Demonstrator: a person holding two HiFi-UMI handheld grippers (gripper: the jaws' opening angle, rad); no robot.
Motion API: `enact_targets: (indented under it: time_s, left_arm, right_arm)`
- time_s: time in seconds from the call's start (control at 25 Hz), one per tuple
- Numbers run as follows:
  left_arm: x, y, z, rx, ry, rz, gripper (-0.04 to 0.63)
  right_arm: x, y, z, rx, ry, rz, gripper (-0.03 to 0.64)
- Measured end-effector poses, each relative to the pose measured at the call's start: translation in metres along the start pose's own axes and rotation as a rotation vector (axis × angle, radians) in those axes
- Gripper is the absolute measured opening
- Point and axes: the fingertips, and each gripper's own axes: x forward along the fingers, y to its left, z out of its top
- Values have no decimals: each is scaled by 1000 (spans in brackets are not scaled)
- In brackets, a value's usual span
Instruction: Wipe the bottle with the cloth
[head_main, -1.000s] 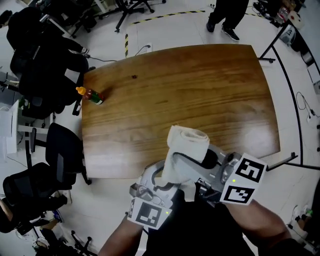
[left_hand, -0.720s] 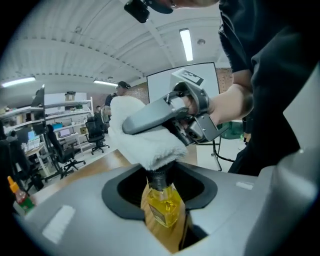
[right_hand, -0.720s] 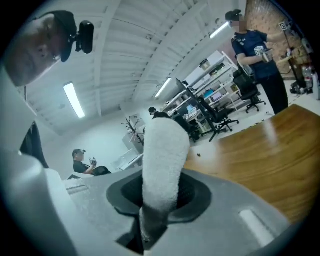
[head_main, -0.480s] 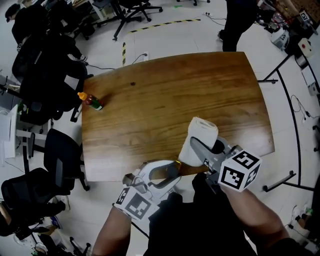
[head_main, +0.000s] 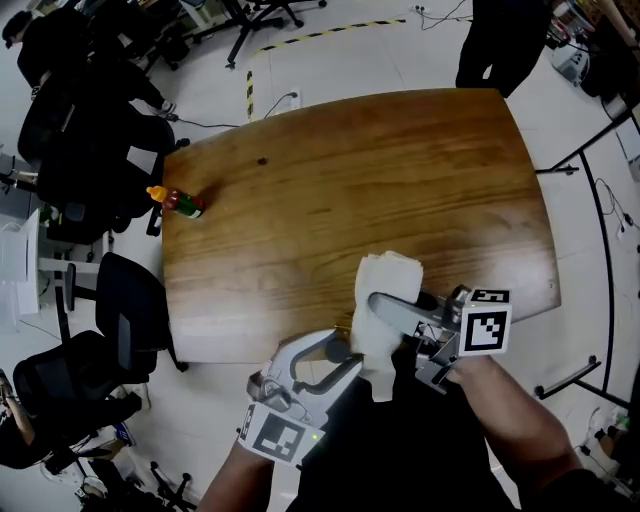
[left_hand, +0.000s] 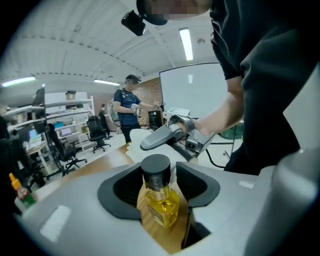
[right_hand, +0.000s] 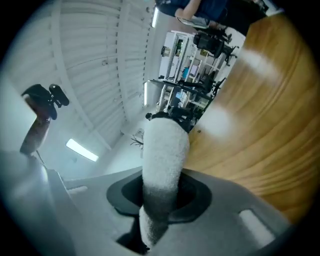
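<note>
A small bottle (left_hand: 161, 202) of yellow liquid with a black cap sits between the jaws of my left gripper (left_hand: 159, 184). The jaws have just been opening a little, and the pads still hold the bottle off the table, just beyond the near edge. My right gripper (right_hand: 160, 195) is shut on a rolled white cloth (right_hand: 162, 150). In the head view the cloth (head_main: 385, 300) hangs over the left gripper (head_main: 345, 355) and hides the bottle. From the left gripper view the right gripper (left_hand: 170, 135) is just beyond the cap.
The wooden table (head_main: 380, 180) carries a red sauce bottle (head_main: 180, 201) with an orange cap at its left edge. Black office chairs (head_main: 120, 310) crowd the left side. A person (head_main: 505, 40) stands past the far right corner.
The right gripper has come down and rolled with the cloth. The cloth now hangs in front of the left gripper's jaws and covers the bottle that showed half a second ago.
</note>
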Motion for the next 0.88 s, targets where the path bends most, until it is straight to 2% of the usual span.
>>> enact_targets:
  time_s: [0.16, 0.2, 0.48, 0.6, 0.72, 0.88]
  left_arm:
    - [-1, 6, -1, -58, 19, 105, 215]
    - [-1, 8, -1, -72, 16, 114, 185]
    - [-2, 15, -7, -122, 17, 134, 179]
    - [-2, 15, -7, -124, 9, 130, 179]
    - [-2, 16, -5, -117, -2, 121, 179]
    - [-2, 16, -7, -120, -5, 127, 179]
  right_arm:
    - [14, -11, -12, 30, 101, 48, 75]
    - [17, -14, -10, 37, 104, 52, 75]
    - [55, -21, 11, 93, 100, 74, 75]
    - [79, -26, -14, 15, 226, 57, 75]
    - [92, -33, -43, -143, 373, 39, 75]
    - [97, -53, -63, -322, 467, -14, 75]
